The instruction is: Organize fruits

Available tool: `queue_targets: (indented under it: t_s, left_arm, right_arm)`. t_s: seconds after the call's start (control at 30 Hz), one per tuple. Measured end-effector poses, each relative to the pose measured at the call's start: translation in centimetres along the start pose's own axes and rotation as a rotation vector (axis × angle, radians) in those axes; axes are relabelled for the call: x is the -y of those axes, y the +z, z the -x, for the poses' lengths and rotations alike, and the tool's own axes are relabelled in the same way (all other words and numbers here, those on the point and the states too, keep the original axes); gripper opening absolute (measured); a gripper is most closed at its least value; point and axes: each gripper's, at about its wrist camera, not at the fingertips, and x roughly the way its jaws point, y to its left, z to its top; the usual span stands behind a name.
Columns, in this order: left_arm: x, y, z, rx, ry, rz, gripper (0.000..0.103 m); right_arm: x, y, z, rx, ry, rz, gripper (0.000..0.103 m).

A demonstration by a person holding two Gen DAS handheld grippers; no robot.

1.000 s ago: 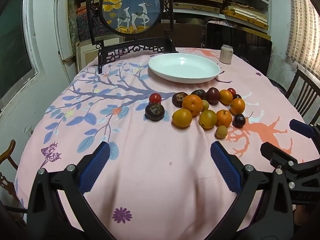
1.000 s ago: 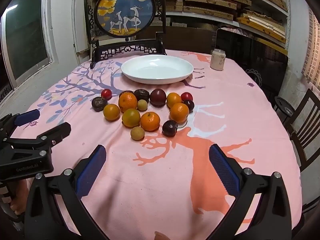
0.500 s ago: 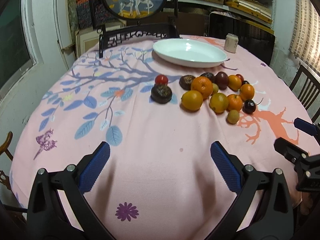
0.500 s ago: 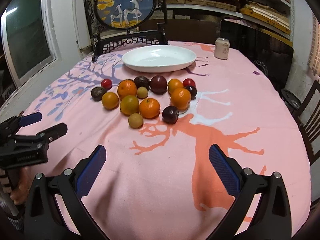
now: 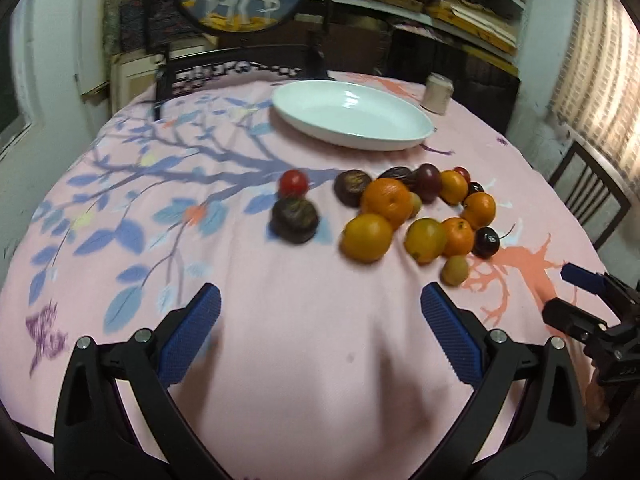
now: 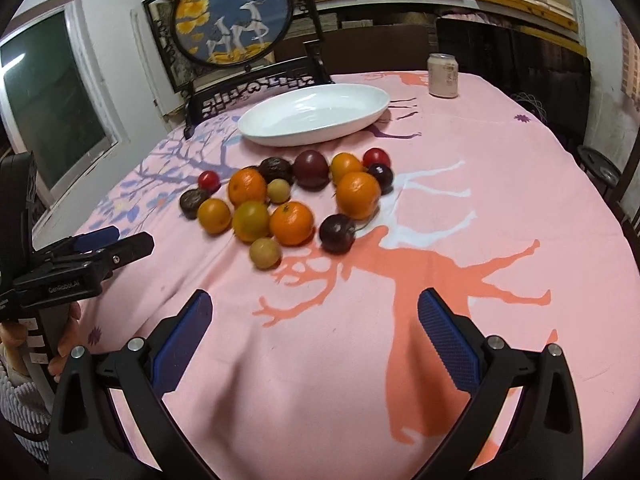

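A cluster of fruit lies on the pink tablecloth: oranges (image 5: 387, 201) (image 6: 291, 223), dark plums (image 5: 295, 219) (image 6: 337, 233), small red fruits (image 5: 294, 183) (image 6: 209, 180) and small yellow ones (image 5: 455, 270) (image 6: 264, 253). An empty white oval dish (image 5: 352, 115) (image 6: 314, 114) stands behind them. My left gripper (image 5: 320, 328) is open and empty, short of the fruit. My right gripper (image 6: 314, 330) is open and empty, also short of the fruit. Each gripper shows at the edge of the other's view (image 5: 588, 312) (image 6: 92, 248).
A drink can (image 5: 437, 93) (image 6: 443, 76) stands behind the dish at the back right. A round painted screen on a dark carved stand (image 6: 232, 20) sits at the table's far edge. A chair (image 5: 592, 196) stands at the right.
Both grippers have moved forward towards the fruit, which now looks larger and nearer. Both stay open and empty.
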Motion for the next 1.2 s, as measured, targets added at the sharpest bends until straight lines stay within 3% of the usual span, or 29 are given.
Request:
queue_targets:
  t_s: [0.07,0.13,0.2,0.27,0.4,0.5,0.7,0.9,1.0,1.13,1.2]
  left_arm:
    - [1.3,0.6,-0.6,0.008,0.009,-0.054,0.093]
    - [2.4,1.2,-1.8,-0.013,0.000,-0.102,0.077]
    - [2.9,1.5,-3.2,-0.054,-0.016,-0.119,0.047]
    - [3.0,1.7,-5.0,-0.102,-0.044,-0.119,0.041]
    - [3.1,2.3,-6.4,-0.127,-0.089,-0.127,0.040]
    - [3.6,2.9,-7.0,-0.118,-0.049,-0.169,0.041]
    - [3.1,3.5,-8.7,-0.145,-0.051,-0.150,0.046]
    - [3.0,3.4,-8.5,-0.130,-0.065,-0.154,0.040]
    - [3.0,3.4,-8.6,-0.128,-0.068,-0.153,0.040]
    - [3.0,3.4,-8.6,-0.124,-0.071,-0.152,0.039]
    - [2.8,3.5,-8.4,-0.114,-0.068,-0.143,0.039]
  right_arm:
    - [0.4,0.4,-0.6,-0.008,0.000,-0.006,0.100]
    - [0.7,0.6,-1.3,-0.023,0.002,-0.007,0.087]
    - [1.1,0.8,-1.9,-0.038,0.013,-0.016,0.078]
    - [1.5,1.2,-2.4,-0.049,0.020,-0.021,0.076]
    - [1.9,1.8,-3.4,-0.064,0.023,-0.020,0.076]
    - [1.8,2.2,-4.3,-0.083,0.037,-0.022,0.076]
    - [2.0,3.0,-5.5,-0.101,0.055,-0.030,0.074]
    - [2.4,3.6,-7.0,-0.128,0.083,-0.056,0.052]
    - [2.8,3.9,-7.5,-0.141,0.106,-0.079,0.050]
    - [3.3,4.0,-7.6,-0.138,0.129,-0.102,0.030]
    - [3.5,4.0,-7.5,-0.136,0.137,-0.117,0.030]
